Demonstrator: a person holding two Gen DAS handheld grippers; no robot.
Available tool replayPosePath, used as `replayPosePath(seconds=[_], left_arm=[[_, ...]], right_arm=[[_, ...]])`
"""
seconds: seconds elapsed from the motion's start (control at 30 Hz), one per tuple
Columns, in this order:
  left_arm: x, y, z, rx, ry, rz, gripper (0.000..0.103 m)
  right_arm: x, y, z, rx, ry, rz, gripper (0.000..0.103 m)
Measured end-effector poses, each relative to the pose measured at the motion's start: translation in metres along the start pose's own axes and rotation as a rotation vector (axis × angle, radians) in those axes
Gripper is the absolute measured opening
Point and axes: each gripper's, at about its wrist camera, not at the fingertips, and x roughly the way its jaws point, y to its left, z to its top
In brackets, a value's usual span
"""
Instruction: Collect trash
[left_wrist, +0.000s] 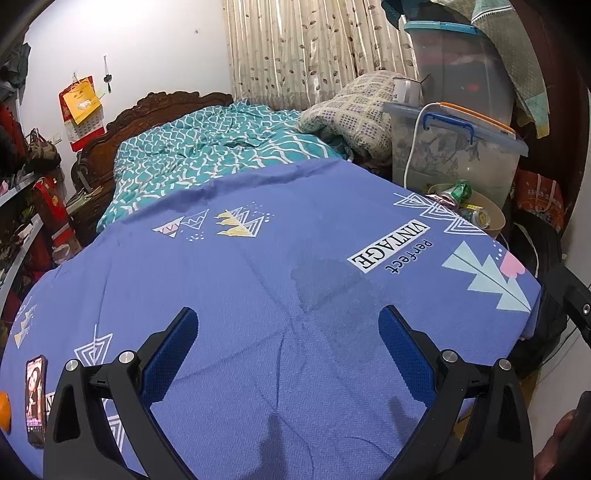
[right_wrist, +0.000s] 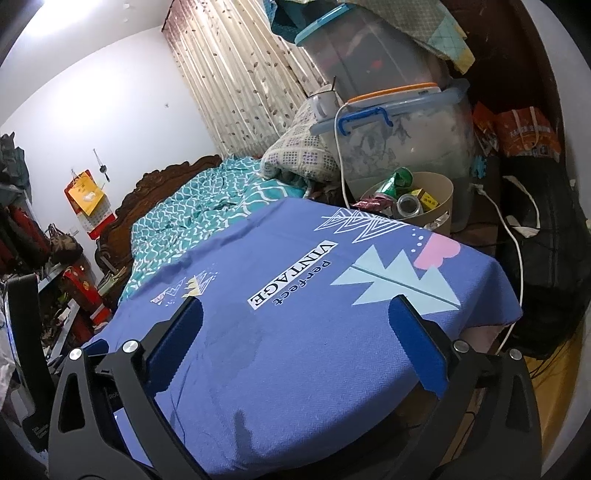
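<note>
Though spread — jaws far from bin (right_wrist: 439, 206)

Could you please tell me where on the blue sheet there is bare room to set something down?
The blue sheet lies bare from the VINTAGE print down to both open tongs. Its left edge holds a phone. It is crowded past the far right corner: the trash bin of cans and the stacked storage boxes.
</note>
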Motion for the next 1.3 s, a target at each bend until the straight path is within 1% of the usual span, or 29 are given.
replayPosePath(seconds=[0.5, 0.7, 0.97, 1.13, 1.3], left_arm=[[-0.008, 0.002, -0.001, 0.0, -0.056, -0.023, 0.094], [-0.006, 0.005, -0.002, -0.009, -0.05, -0.032, 0.094], [0.0, 0.009, -0.004, -0.017, -0.027, -0.035, 0.094], [0.004, 0.01, -0.005, -0.015, -0.011, -0.034, 0.094], [0.006, 0.007, -0.007, -0.002, 0.0, -0.022, 0.094]], right_arm=[[0.005, 0.008, 0.001, -0.025, 0.009, 0.01, 0.1], [0.007, 0.011, 0.0, -0.034, 0.02, 0.006, 0.1], [0.012, 0.011, -0.004, -0.05, 0.04, -0.055, 0.1], [0.019, 0.013, -0.007, -0.076, 0.065, -0.081, 0.1], [0.02, 0.012, -0.01, -0.074, 0.078, -0.097, 0.1]])
